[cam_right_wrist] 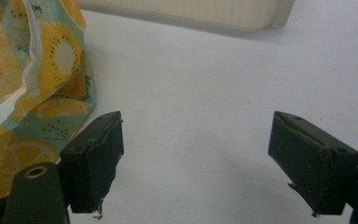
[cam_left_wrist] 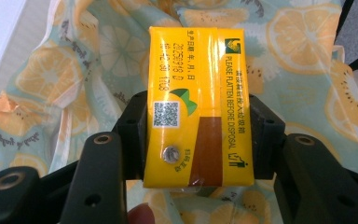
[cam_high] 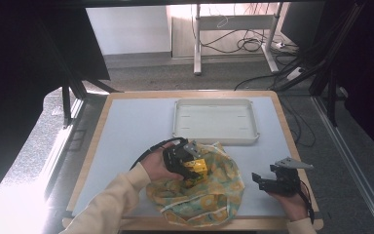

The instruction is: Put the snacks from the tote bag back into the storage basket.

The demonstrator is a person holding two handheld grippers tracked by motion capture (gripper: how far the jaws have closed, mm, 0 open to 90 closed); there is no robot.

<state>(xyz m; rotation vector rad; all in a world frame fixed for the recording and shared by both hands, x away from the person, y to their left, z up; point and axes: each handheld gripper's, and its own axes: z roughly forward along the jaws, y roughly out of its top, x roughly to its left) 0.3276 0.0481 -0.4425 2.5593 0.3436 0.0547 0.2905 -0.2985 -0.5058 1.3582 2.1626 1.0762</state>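
Observation:
A yellow drink carton with printed text and a QR code sits between the black jaws of my left gripper, whose pads press on its two sides. In the high view the left gripper holds this carton just over a crumpled bag printed with lemons and kiwis, near the table's front. The bag's fabric lies behind the carton. My right gripper rests to the right of the bag, its jaws wide apart. Nothing lies between them, and the bag's edge is at their left.
A shallow white tray stands at the back middle of the grey table mat; its wall lies ahead of the right gripper. The table's wooden edge runs along the right. Cables and desk legs lie on the floor beyond.

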